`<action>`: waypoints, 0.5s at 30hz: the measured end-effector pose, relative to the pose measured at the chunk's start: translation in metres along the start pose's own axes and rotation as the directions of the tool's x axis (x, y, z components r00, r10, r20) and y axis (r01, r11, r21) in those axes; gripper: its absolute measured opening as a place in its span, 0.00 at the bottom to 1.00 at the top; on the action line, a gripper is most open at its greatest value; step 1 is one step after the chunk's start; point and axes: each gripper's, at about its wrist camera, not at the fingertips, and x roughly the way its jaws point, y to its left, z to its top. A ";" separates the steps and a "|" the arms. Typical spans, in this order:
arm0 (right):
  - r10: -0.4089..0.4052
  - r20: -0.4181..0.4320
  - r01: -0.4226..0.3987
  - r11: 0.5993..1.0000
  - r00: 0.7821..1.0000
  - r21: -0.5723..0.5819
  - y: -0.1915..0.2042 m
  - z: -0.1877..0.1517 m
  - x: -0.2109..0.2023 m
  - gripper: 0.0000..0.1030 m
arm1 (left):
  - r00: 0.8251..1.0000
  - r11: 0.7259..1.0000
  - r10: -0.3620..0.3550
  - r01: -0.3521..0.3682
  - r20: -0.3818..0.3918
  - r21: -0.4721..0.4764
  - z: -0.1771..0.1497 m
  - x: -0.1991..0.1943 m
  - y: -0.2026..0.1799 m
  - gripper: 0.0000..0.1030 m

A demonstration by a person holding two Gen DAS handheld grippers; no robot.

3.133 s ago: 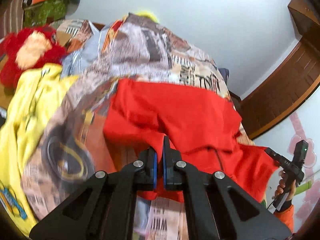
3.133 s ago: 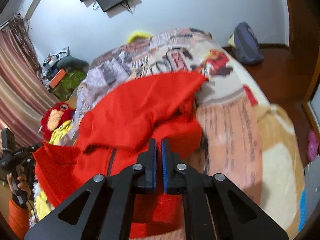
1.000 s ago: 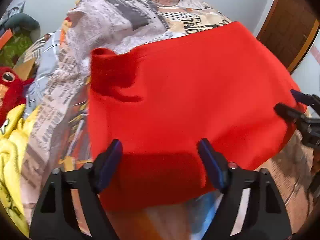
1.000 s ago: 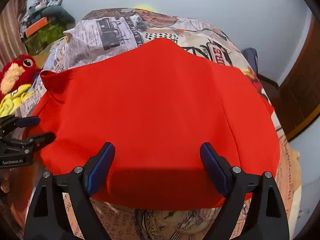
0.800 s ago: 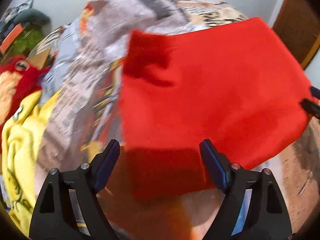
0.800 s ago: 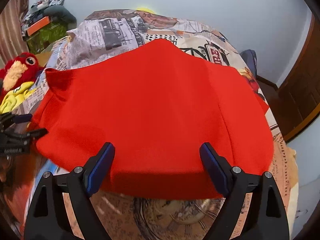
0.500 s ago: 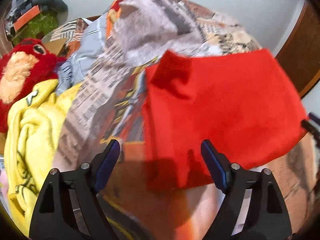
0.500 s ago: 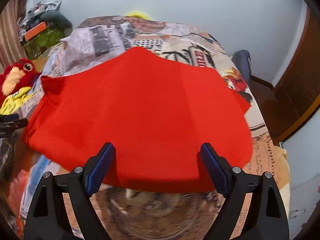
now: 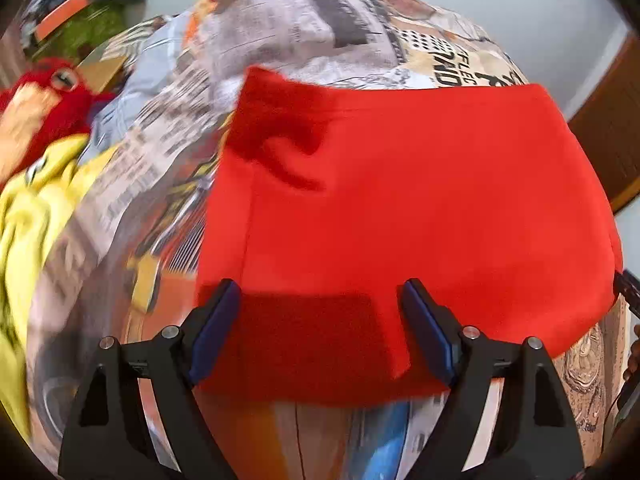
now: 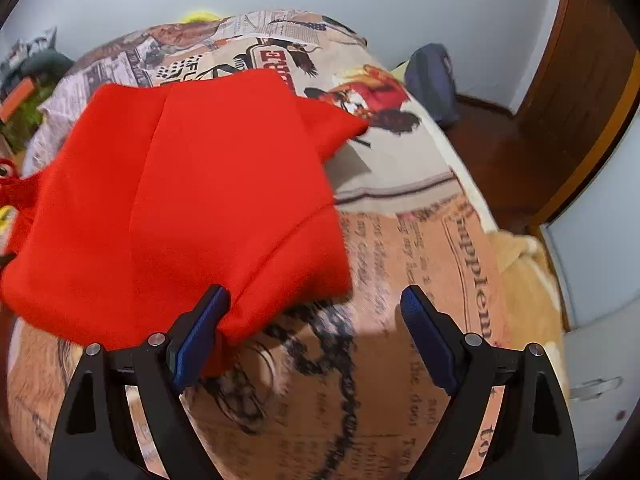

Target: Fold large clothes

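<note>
Two grippers are mine, one in each hand, and both stand with their jaws wide apart and nothing clamped between them. Far left in the left wrist view sits a red plush toy point(image 9: 44, 108) with a pale face, and just in front of it a heap of yellow cloth point(image 9: 24, 232) runs down the left edge. Behind them, at the far left corner, lies a green and orange bundle point(image 9: 80, 20), too blurred to tell what it is. Right of the yellow heap spreads the newspaper-print bedcover point(image 9: 160, 160), and on it lies the red garment point(image 9: 420, 200), folded into a broad flat shape with a small bunched corner at its far left. My left gripper point(image 9: 320, 328) hovers over the garment's near edge, its blue pads on either side of the cloth but not pressing it. At the right edge a dark tip of the other tool point(image 9: 628, 284) pokes in beside the garment. In the right wrist view my right gripper point(image 10: 316, 336) hangs over bare bedcover at the garment's near right corner; the left pad sits against the red edge, though I cannot tell whether it touches. Farther right stand a blue bag point(image 10: 432, 80) on the floor by the wall and a brown wooden door point(image 10: 580, 100)
</note>
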 end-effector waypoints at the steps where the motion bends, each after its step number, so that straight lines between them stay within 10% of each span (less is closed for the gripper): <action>1: 0.016 0.003 -0.016 1.000 1.000 0.015 -0.006 -0.002 -0.003 0.83 | 1.000 1.000 -0.008 0.008 0.011 -0.020 -0.005 -0.006 0.005 0.80; 8: -0.013 0.058 0.015 0.999 0.998 -0.030 -0.012 -0.005 -0.029 0.83 | 0.986 0.961 -0.162 0.167 0.038 -0.220 -0.043 -0.048 0.038 0.80; 15: 0.054 0.129 -0.043 0.996 0.990 -0.082 0.011 -0.004 -0.053 0.83 | 0.893 0.811 -0.449 0.414 0.014 -0.413 -0.063 -0.023 0.045 0.80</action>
